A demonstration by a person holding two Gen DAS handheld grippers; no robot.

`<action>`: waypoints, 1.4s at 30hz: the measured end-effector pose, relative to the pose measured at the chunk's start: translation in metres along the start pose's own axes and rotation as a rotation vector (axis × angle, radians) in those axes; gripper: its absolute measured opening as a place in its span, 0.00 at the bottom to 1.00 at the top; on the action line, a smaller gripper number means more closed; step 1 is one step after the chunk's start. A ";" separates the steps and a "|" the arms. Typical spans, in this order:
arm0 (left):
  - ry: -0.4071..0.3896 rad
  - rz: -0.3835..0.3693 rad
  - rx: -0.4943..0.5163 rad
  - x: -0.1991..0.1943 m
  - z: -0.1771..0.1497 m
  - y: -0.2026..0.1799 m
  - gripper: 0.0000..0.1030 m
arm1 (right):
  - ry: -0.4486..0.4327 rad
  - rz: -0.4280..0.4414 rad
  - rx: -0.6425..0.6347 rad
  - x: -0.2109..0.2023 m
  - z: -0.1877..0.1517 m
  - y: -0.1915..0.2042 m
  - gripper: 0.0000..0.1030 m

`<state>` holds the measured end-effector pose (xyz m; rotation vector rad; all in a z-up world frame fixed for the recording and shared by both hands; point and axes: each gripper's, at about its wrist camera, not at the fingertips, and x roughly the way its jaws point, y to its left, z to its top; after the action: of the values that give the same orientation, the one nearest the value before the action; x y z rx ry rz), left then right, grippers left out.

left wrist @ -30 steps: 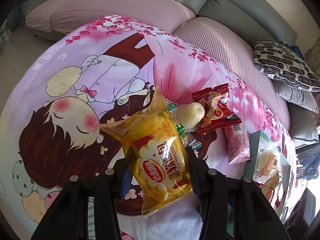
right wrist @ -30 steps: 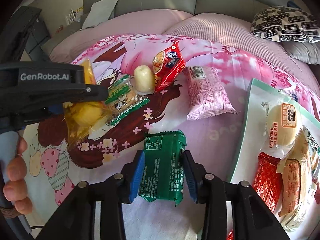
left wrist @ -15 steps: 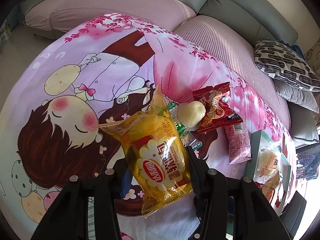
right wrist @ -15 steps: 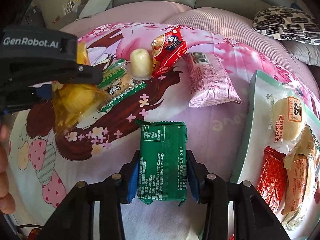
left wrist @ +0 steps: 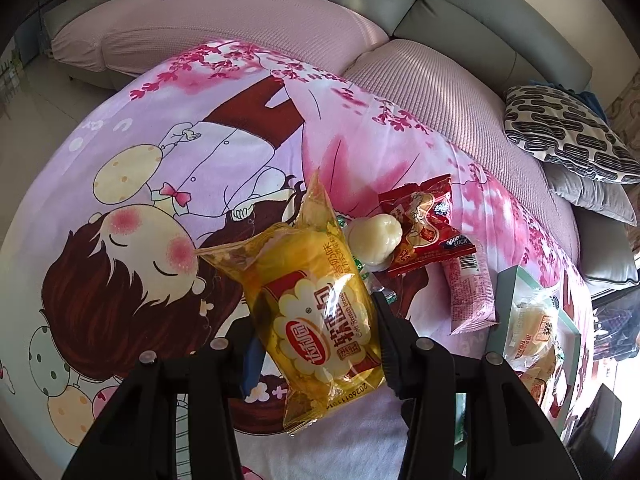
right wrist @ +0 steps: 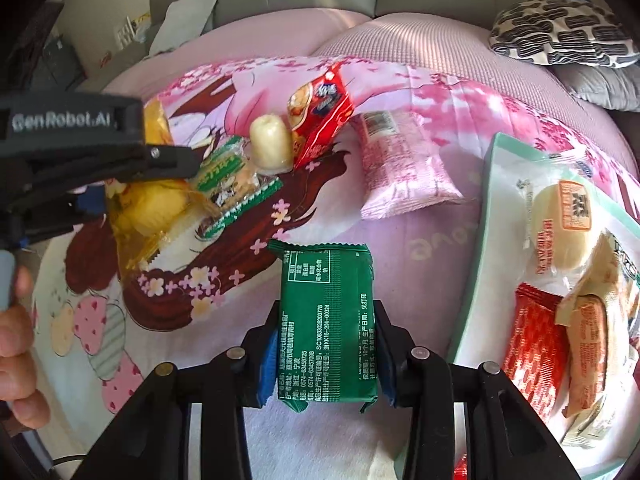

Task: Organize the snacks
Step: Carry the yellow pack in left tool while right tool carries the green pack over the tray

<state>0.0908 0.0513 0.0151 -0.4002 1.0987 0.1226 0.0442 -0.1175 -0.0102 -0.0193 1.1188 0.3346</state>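
Snacks are mid-sort on a cartoon-print bed cover (left wrist: pixel 168 152). Over the past second both packets have risen a little while the clamps stayed shut: the left hand-held gripper (left wrist: pixel 316 344) pinches a yellow bread packet (left wrist: pixel 316 312), the right hand-held gripper (right wrist: pixel 326 356) a green packet (right wrist: pixel 328 320). Both look ready to go to the tray (right wrist: pixel 486 216), which sits right of the green packet and already holds several snacks. Left of the tray, a pink packet (right wrist: pixel 400 168), a red packet (right wrist: pixel 318 112), a pale bun (right wrist: pixel 271 144) and a green-edged wrapper (right wrist: pixel 232 184) lie loose. Nothing blocks the way to the tray.
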 end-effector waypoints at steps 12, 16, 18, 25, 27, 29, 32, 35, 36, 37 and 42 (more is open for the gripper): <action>-0.050 0.017 0.007 -0.014 0.004 -0.008 0.48 | -0.080 0.034 0.075 -0.034 0.012 -0.021 0.41; -0.077 0.010 0.008 -0.023 0.005 -0.013 0.48 | -0.112 0.027 0.118 -0.050 0.013 -0.038 0.41; -0.092 0.009 0.013 -0.027 0.006 -0.017 0.48 | -0.128 0.016 0.146 -0.056 0.014 -0.049 0.41; -0.099 -0.018 0.095 -0.032 0.000 -0.050 0.48 | -0.178 -0.054 0.264 -0.082 0.013 -0.098 0.41; -0.096 -0.028 0.131 -0.032 -0.003 -0.063 0.48 | -0.196 -0.073 0.311 -0.091 0.011 -0.118 0.41; -0.091 -0.044 0.174 -0.032 -0.008 -0.078 0.48 | -0.213 -0.094 0.358 -0.100 0.009 -0.138 0.41; -0.080 -0.069 0.240 -0.031 -0.018 -0.102 0.48 | -0.231 -0.148 0.433 -0.111 0.002 -0.169 0.41; -0.061 -0.093 0.315 -0.028 -0.030 -0.127 0.48 | -0.232 -0.194 0.513 -0.119 -0.009 -0.199 0.41; -0.053 -0.103 0.336 -0.027 -0.035 -0.135 0.48 | -0.234 -0.200 0.540 -0.122 -0.013 -0.209 0.41; -0.043 -0.115 0.359 -0.026 -0.041 -0.144 0.48 | -0.239 -0.205 0.563 -0.125 -0.017 -0.218 0.41; -0.008 -0.151 0.478 -0.020 -0.068 -0.182 0.48 | -0.274 -0.248 0.662 -0.142 -0.035 -0.257 0.41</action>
<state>0.0772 -0.1396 0.0527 -0.0521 1.0473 -0.2688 0.0283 -0.4043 0.0611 0.4571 0.8980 -0.2584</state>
